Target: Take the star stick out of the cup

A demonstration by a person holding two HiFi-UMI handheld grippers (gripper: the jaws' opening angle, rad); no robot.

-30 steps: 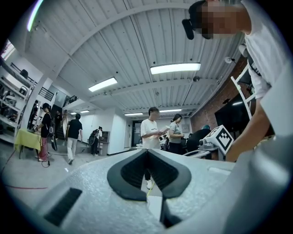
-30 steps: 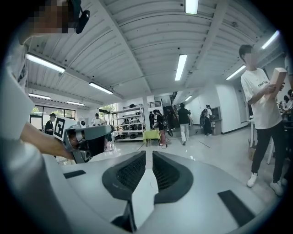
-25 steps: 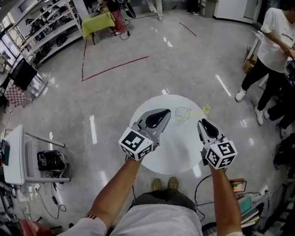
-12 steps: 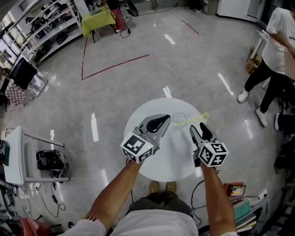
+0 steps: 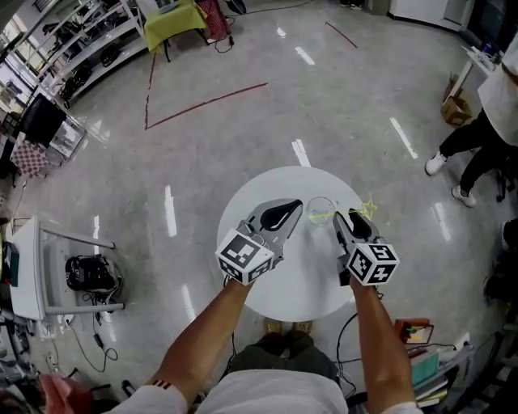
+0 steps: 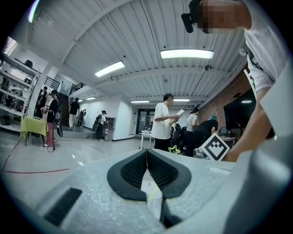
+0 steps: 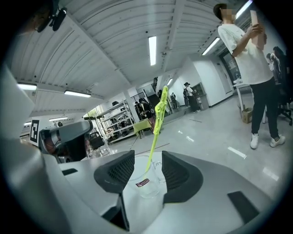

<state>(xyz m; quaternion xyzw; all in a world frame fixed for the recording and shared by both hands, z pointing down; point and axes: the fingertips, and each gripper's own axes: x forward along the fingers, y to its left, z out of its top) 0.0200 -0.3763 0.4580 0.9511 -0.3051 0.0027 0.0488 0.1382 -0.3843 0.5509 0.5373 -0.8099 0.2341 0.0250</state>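
Note:
A clear cup [image 5: 320,212] stands on the round white table [image 5: 275,283], toward its far side. The yellow-green star stick [image 5: 350,213] leans out of it to the right. My right gripper [image 5: 340,220] is open just right of the cup. In the right gripper view the cup [image 7: 147,183] and the stick [image 7: 153,137] show between the spread pads of the right gripper [image 7: 147,157], untouched by them. My left gripper [image 5: 293,213] is shut on nothing, just left of the cup. In the left gripper view the left gripper [image 6: 147,151] has its pads meeting, and the star [image 6: 174,149] shows beyond.
People stand on the floor at the right [image 5: 494,113]. Shelving [image 5: 73,48] and a yellow-green table [image 5: 171,24] are at the far left. A white cart [image 5: 28,267] is at the left, and books [image 5: 421,348] lie at the lower right.
My right gripper has moved left, closer to the cup, and its jaws have gone from shut to open. The left gripper has stayed shut beside the cup.

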